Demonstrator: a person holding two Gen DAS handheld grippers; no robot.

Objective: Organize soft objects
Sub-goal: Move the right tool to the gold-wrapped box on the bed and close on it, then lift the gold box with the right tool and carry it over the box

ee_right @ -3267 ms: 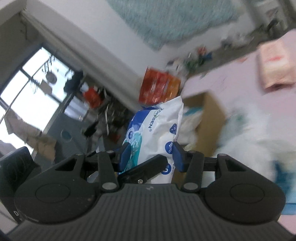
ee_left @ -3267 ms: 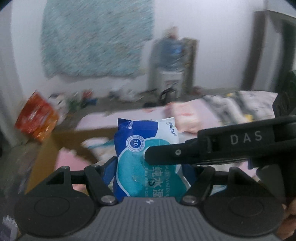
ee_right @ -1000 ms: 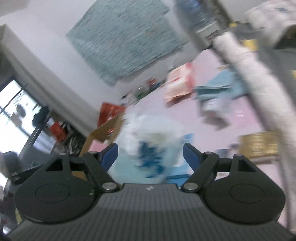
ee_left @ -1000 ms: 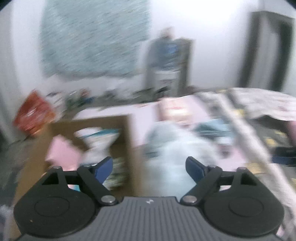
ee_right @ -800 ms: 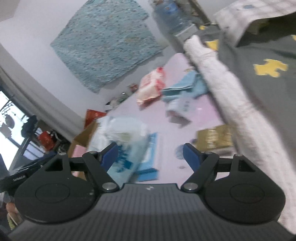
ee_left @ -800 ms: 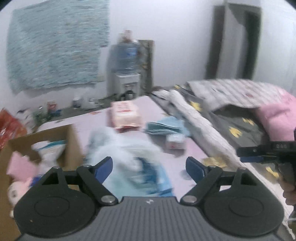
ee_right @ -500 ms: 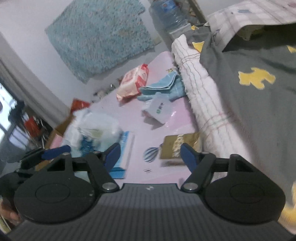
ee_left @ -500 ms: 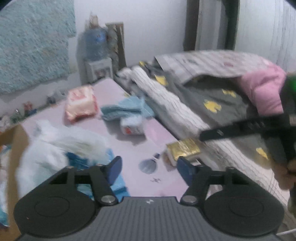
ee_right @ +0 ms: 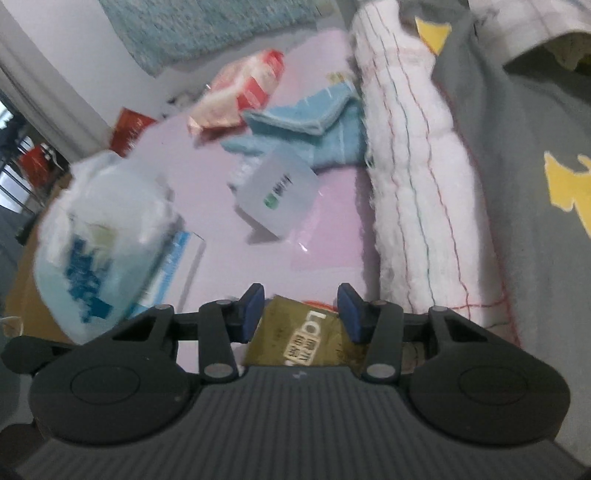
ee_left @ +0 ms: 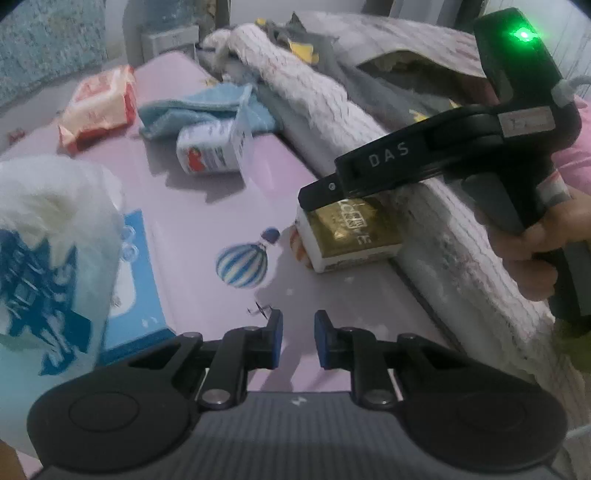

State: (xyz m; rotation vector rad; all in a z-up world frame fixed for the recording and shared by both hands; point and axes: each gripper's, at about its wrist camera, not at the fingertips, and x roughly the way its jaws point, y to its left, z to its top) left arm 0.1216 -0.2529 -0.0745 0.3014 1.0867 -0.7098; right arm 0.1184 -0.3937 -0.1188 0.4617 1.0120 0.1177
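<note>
A gold tissue pack [ee_left: 351,230] lies on the pink mat beside the rolled white blanket [ee_left: 332,99]. My right gripper [ee_right: 301,312] is open, its jaws either side of the gold pack [ee_right: 306,343], not closed on it. It also shows in the left wrist view [ee_left: 321,192], just over the pack. My left gripper [ee_left: 297,341] is nearly closed and empty above the mat. A white pack [ee_left: 210,147], a blue towel [ee_left: 207,110], a red-orange pack [ee_left: 99,103], a white plastic bag [ee_left: 48,251] and a flat blue pack [ee_left: 136,288] lie on the mat.
The pink mat [ee_left: 207,229] has a balloon print. The grey bedding with yellow shapes [ee_right: 517,155] fills the right side. A cardboard box edge [ee_right: 26,266] shows at the left behind the plastic bag. A teal rug hangs on the wall [ee_right: 207,26].
Both grippers let go of the wipes pack and swung right from the box to the mat. The left jaws have narrowed. The right gripper has come down over the gold pack.
</note>
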